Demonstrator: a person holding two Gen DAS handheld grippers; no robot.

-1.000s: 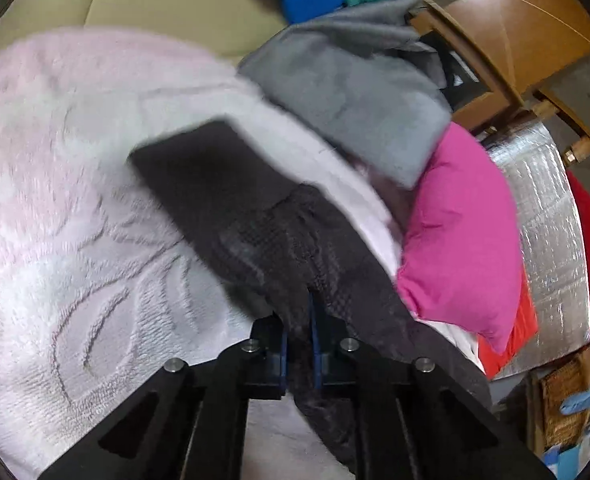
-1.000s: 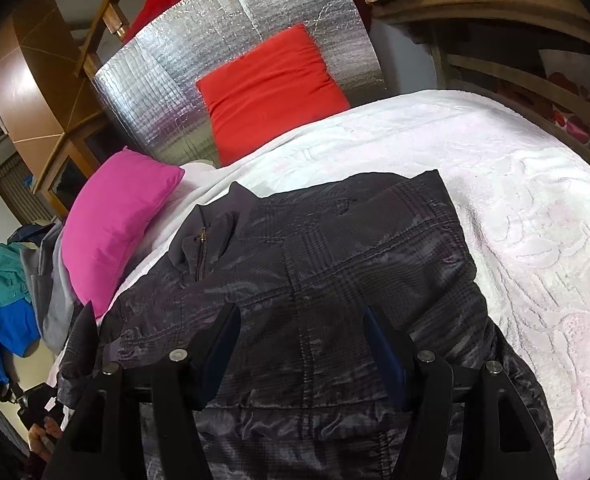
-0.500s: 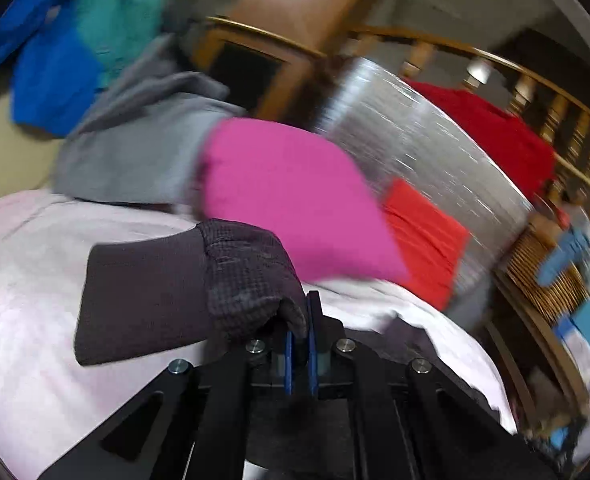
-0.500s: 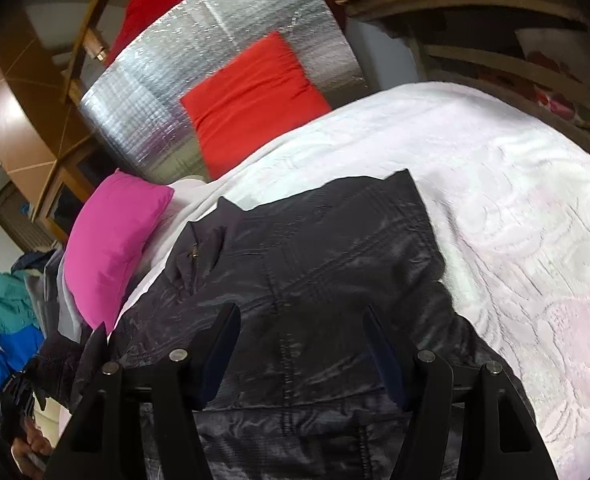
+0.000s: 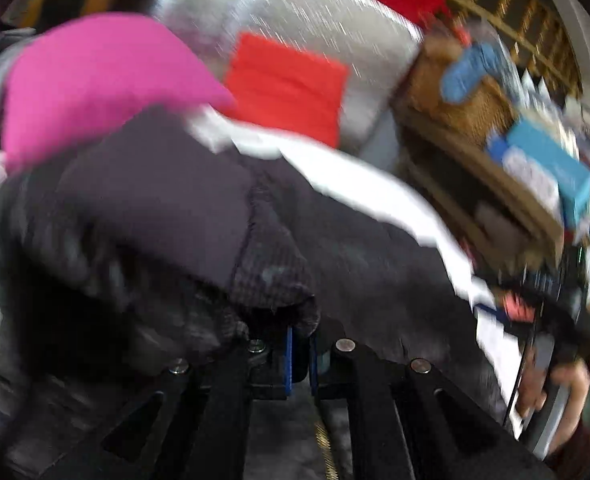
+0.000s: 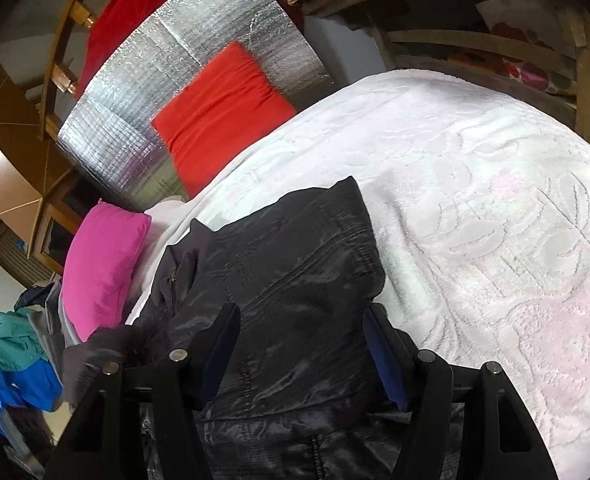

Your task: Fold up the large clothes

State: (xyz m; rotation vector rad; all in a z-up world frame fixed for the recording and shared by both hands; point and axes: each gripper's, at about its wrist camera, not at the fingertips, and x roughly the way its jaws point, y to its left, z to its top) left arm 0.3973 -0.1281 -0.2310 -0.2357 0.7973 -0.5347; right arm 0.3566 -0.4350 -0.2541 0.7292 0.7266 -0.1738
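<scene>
Left gripper (image 5: 300, 344): jaws closed on the ribbed sleeve cuff (image 5: 271, 280) of the dark jacket (image 6: 291, 280), cuff bunched directly above the pads. Right gripper (image 6: 301, 354): jaws apart, nothing pinched, hovering over the jacket body spread on the white bedspread (image 6: 475, 200), fabric lying between and beyond the fingers.

Risks, as judged:
- Cuff slipping out of the closed jaws during a fast sweep, since only a small fold appears caught; sleeve then drops short of the body.
- Sleeve dragging the unpinned body sideways, wrinkling the panel; right jaws not pressing anything down.
- Sleeve landing crooked or overshooting toward the pink pillow (image 6: 103, 268), ahead-left of the right jaws.
- Heavy blur in the left wrist view, so exact landing spot hard to confirm.

Changes against the earlier frames:
- Left view formerly facing bedspread and grey garment; now swung toward the red cushion (image 5: 287, 88) and the foil sheet (image 5: 295, 12).
- Sleeve formerly stretched ahead of the jaws; now folded over, carried across the jacket body.
- Right gripper slightly shifted, opening unchanged.
</scene>
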